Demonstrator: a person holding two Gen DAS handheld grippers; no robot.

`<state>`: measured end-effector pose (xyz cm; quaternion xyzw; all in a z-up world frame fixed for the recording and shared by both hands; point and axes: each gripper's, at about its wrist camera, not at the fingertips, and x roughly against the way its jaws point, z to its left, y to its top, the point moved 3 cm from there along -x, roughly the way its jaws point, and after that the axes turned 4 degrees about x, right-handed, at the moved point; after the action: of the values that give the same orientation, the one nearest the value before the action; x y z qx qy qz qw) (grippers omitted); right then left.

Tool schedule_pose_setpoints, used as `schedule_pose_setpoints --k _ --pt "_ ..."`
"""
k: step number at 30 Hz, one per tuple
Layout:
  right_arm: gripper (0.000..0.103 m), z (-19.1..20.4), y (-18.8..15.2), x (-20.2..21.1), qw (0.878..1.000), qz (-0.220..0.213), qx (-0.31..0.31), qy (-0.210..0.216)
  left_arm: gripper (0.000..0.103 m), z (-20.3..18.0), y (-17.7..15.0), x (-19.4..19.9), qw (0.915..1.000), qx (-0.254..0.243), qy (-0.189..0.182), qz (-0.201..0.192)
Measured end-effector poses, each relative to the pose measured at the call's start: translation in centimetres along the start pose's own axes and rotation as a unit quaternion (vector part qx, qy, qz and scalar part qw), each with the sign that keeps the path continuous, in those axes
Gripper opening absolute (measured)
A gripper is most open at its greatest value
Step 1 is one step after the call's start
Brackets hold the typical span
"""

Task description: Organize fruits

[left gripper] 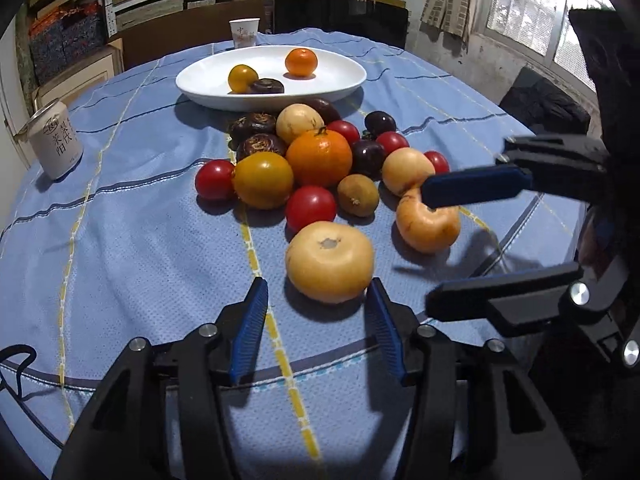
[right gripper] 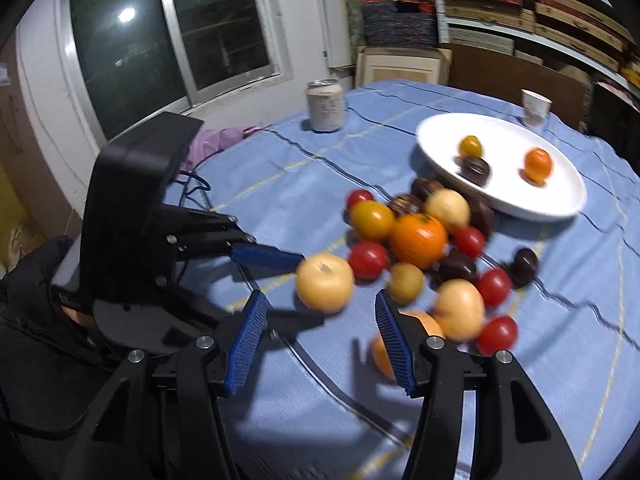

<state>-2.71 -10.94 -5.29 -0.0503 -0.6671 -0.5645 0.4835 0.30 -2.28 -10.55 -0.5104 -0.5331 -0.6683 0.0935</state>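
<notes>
**A:** ok so where's the fruit at? Most of it sits in a loose pile (left gripper: 320,160) on the blue-clothed surface (left gripper: 120,240), just in front of the white plate (left gripper: 192,80). Plate's got a small orange (left gripper: 301,62), a yellow tomato (left gripper: 242,78) and a dark brown one (left gripper: 267,86) on it.

**B:** and the grippers? The left gripper (left gripper: 318,292) is released, jaws apart, with the big pale yellow fruit (left gripper: 330,262) right at its tips. Right pad looks like it's touching the fruit's side, left pad is clear of it, so no actual grip.

**A:** the right gripper (right gripper: 320,312) is released too, nothing between the pads. Another pale fruit (right gripper: 404,320) peeks out behind its right finger. That view's a bit blurred.

**B:** yeah. From the left wrist its upper finger crosses over that orange-tinted fruit (left gripper: 427,224); touching or not, can't tell. Can (left gripper: 56,144) and paper cup (left gripper: 245,33) stand well apart from the pile.
</notes>
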Motion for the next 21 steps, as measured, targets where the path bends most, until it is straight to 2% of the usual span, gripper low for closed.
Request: schedule_pose_setpoints --k 2,6,12,15,21 --pt "0.055 -0.1 0.6 -0.9 1.0 0.007 -0.003 0.001 0.05 -0.1 -0.1 -0.1 0.9999 -0.011 -0.002 -0.003" --pt "0.045 -0.8 0.9 -2.9 0.998 0.042 -0.028 0.035 0.051 0.0 -0.1 -0.3 0.9992 -0.031 -0.017 -0.016" --pt "0.044 -1.7 0.7 -4.2 0.996 0.067 -0.038 0.044 0.051 -0.3 0.2 -0.6 0.9981 -0.047 -0.038 -0.015" --pt "0.041 -1.9 0.5 -4.4 0.996 0.064 -0.04 0.049 0.047 -1.0 0.5 -0.8 0.9976 -0.059 -0.035 -0.014" --pt "0.04 -2.1 0.2 -3.6 0.996 0.056 -0.042 0.047 0.044 -1.3 0.6 -0.6 0.9973 -0.058 -0.042 -0.017"
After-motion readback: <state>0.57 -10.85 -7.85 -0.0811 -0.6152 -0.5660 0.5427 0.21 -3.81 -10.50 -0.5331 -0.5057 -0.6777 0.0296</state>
